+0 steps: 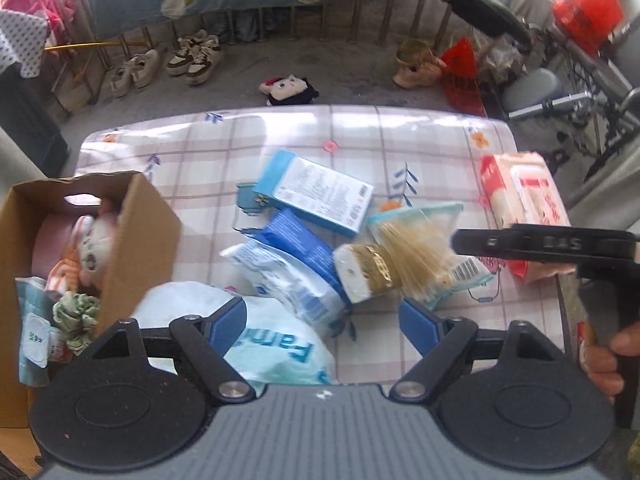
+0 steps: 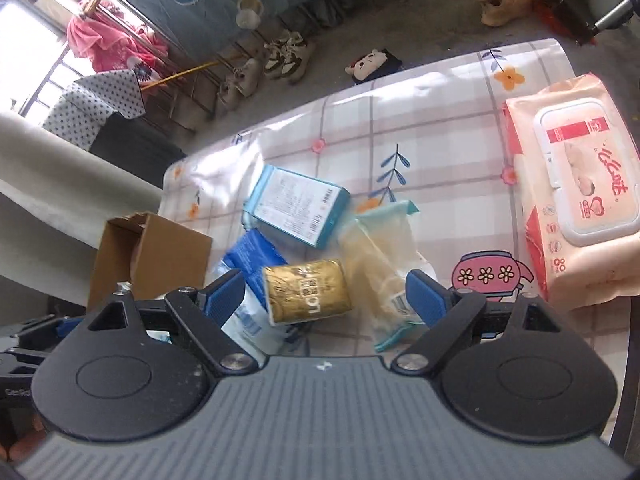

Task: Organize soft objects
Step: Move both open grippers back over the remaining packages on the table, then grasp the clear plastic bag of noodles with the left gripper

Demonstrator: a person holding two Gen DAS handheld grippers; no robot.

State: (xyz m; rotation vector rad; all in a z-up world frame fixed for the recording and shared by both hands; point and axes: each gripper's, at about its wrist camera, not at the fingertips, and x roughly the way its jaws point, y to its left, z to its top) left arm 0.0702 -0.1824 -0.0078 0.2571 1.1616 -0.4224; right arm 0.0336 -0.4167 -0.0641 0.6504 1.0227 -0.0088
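Observation:
A pile of soft packs lies mid-table: a gold-wrapped roll [image 2: 308, 296] [image 1: 370, 274], a clear bag of cotton swabs [image 2: 380, 264] [image 1: 420, 252], a blue tissue pack [image 1: 298, 240] [image 2: 252, 258], a light-blue box [image 1: 316, 190] [image 2: 296, 204] and a white plastic bag [image 1: 276, 344]. A pink wet-wipes pack [image 2: 576, 200] [image 1: 520, 196] lies at the right. My left gripper [image 1: 322, 320] is open above the white bag. My right gripper [image 2: 326, 300] is open, with the gold roll between its fingers and not pinched. The right gripper shows in the left wrist view [image 1: 540, 244].
An open cardboard box [image 1: 132, 240] [image 2: 148, 256] at the table's left holds a plush toy [image 1: 94, 244], a green scrunchie [image 1: 76, 316] and small packs. The table wears a checked cloth [image 1: 400, 144]. Shoes [image 1: 196, 56] and a plush [image 1: 288, 88] lie on the floor beyond.

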